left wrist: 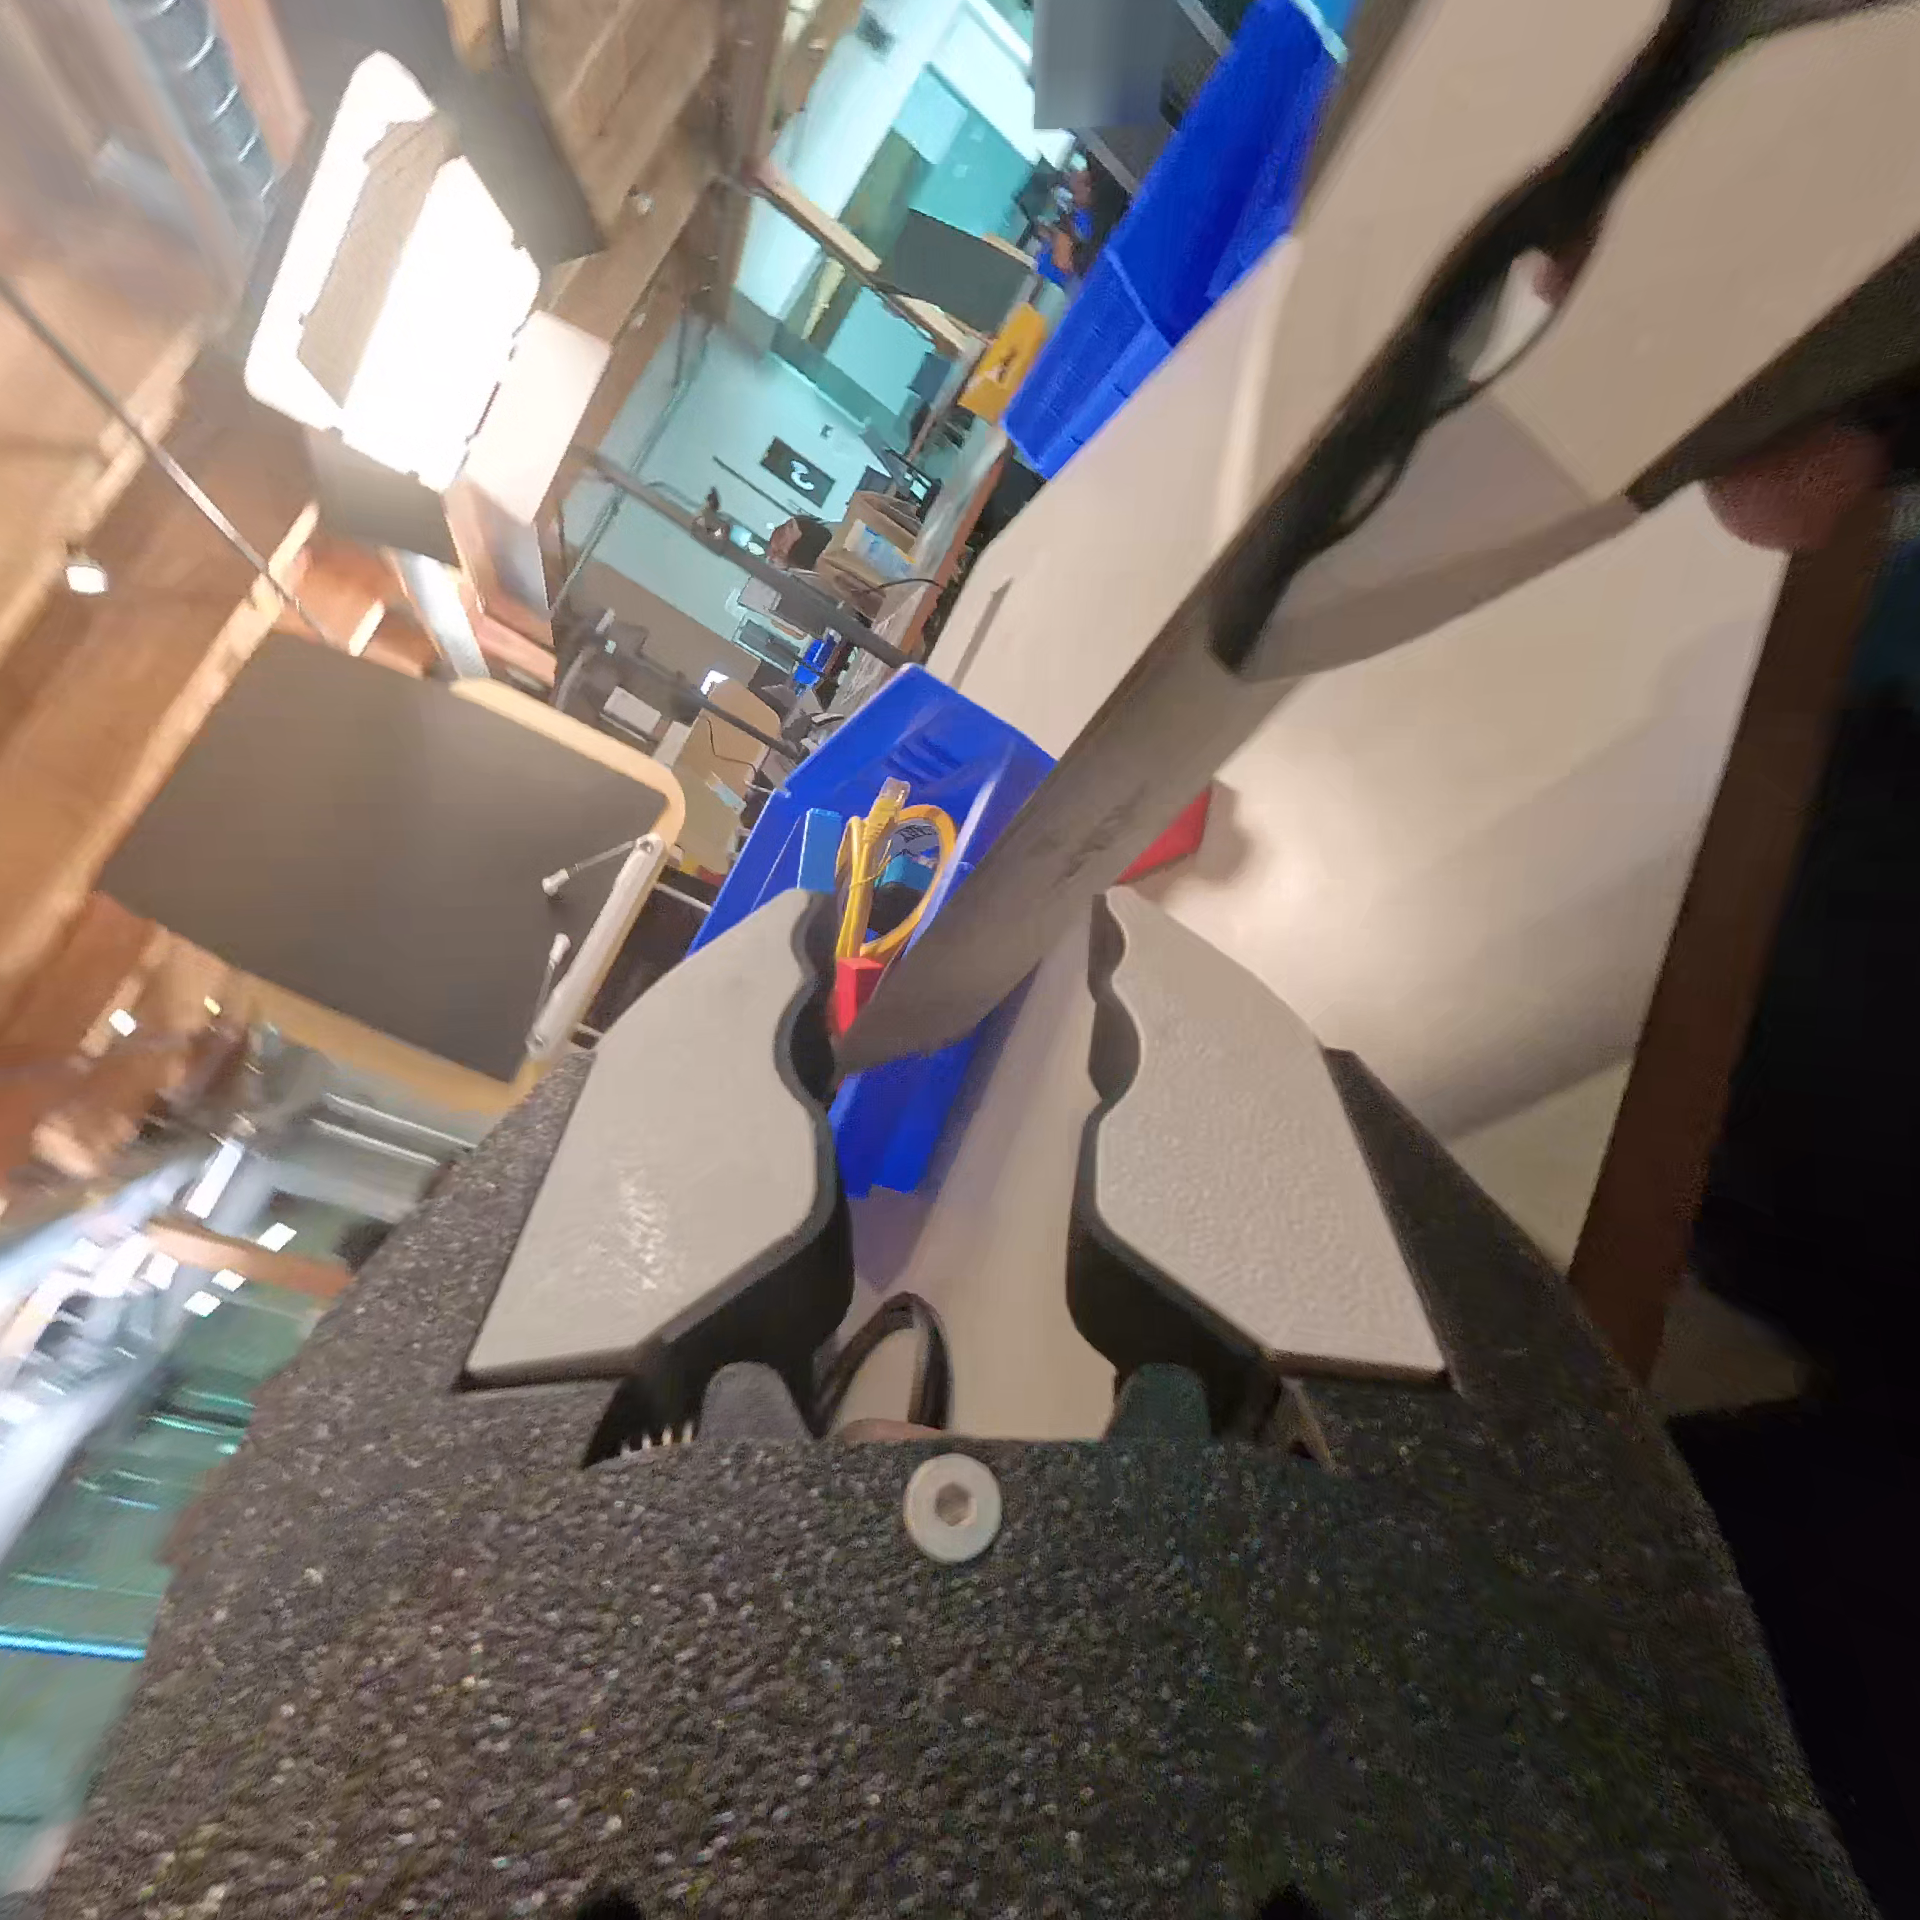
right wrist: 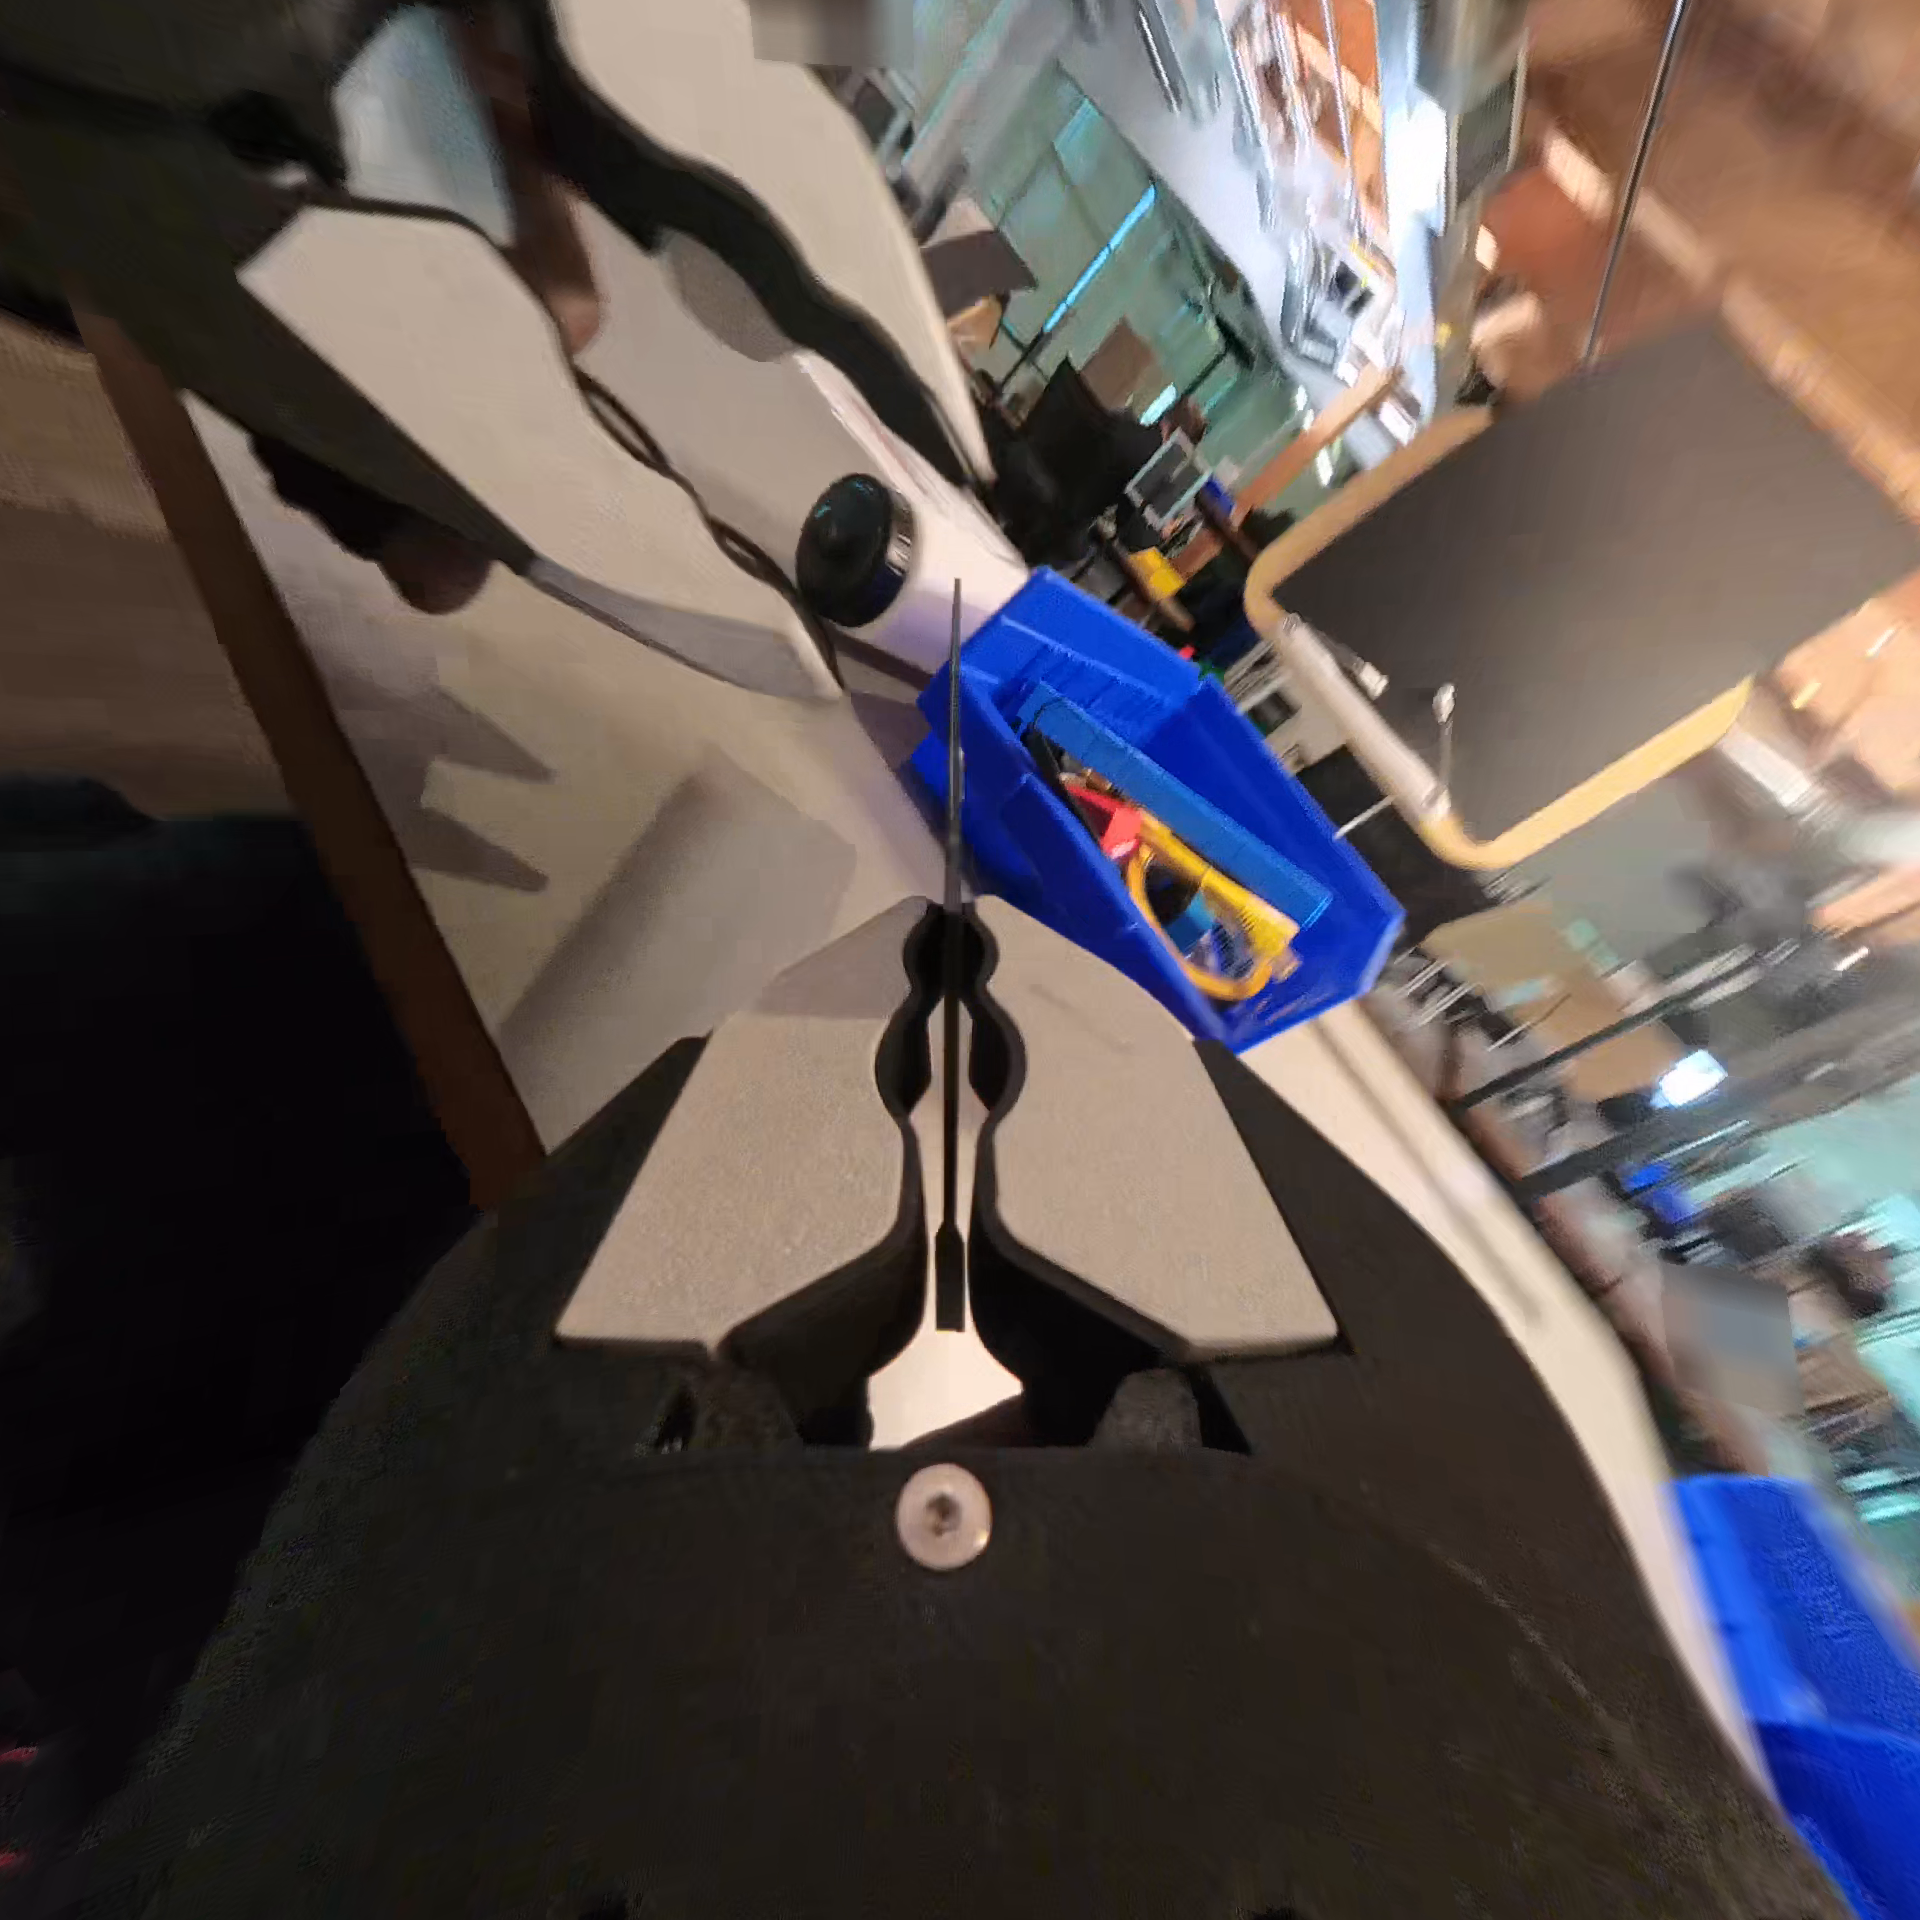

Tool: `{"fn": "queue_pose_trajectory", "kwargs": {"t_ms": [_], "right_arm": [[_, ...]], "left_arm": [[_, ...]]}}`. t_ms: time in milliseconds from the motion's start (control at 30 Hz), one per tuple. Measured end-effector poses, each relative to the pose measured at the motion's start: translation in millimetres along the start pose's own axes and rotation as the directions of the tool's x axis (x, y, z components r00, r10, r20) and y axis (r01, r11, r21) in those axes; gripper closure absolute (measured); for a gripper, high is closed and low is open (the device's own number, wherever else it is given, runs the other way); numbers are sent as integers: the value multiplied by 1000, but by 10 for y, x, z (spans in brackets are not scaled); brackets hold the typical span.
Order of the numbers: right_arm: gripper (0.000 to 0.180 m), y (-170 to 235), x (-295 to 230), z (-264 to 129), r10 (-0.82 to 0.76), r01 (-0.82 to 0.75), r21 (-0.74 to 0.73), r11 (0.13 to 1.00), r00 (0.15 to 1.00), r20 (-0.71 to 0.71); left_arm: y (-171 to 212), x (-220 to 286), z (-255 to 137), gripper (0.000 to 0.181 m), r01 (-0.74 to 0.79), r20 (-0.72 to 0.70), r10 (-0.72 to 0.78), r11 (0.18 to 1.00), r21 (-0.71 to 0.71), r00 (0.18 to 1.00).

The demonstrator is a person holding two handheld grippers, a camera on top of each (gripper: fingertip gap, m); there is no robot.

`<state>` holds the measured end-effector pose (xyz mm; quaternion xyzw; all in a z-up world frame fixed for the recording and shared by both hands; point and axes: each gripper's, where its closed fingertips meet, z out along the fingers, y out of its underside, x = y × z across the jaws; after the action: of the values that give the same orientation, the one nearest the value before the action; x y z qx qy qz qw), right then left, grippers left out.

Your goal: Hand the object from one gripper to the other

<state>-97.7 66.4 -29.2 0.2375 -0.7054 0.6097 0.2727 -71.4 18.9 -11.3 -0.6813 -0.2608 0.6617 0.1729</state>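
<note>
A thin flat grey blade-like object (left wrist: pixel 1081 831) runs from my right gripper (left wrist: pixel 1247 634) at the upper right down between the fingers of my left gripper (left wrist: pixel 956 914). The left jaws stand wide apart and do not press on it; its tip lies close to the left finger (left wrist: pixel 707 1060). In the right wrist view my right gripper (right wrist: pixel 951 914) is shut on the object (right wrist: pixel 953 779), seen edge-on as a thin dark strip sticking out forward. A finger of the left gripper (right wrist: pixel 468 364) shows at the upper left there, with its jaws apart.
A small blue bin (left wrist: pixel 914 727) (right wrist: pixel 1299 810) on the white table (left wrist: pixel 1455 883) holds a yellow cable (right wrist: pixel 1216 883) and red and blue blocks. More blue bins (left wrist: pixel 1195 260) (right wrist: pixel 1818 1621) stand along the table. A black board (left wrist: pixel 364 831) is beyond the edge.
</note>
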Motion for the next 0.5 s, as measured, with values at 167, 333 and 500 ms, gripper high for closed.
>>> {"fn": "queue_pose_trajectory", "kwargs": {"t_ms": [167, 333, 500], "right_arm": [[179, 121, 192, 3, 314, -313, -16, 950, 949, 19], [179, 245, 216, 43, 399, -398, -33, 917, 917, 26], [179, 218, 237, 33, 420, -420, -9, 908, 907, 31]], "left_arm": [[9, -313, -65, 124, 528, -55, -526, 837, 147, 849], [20, -520, -123, 130, 809, -196, -798, 503, 305, 570], [103, -529, -85, 131, 860, -233, -845, 403, 313, 481]]}}
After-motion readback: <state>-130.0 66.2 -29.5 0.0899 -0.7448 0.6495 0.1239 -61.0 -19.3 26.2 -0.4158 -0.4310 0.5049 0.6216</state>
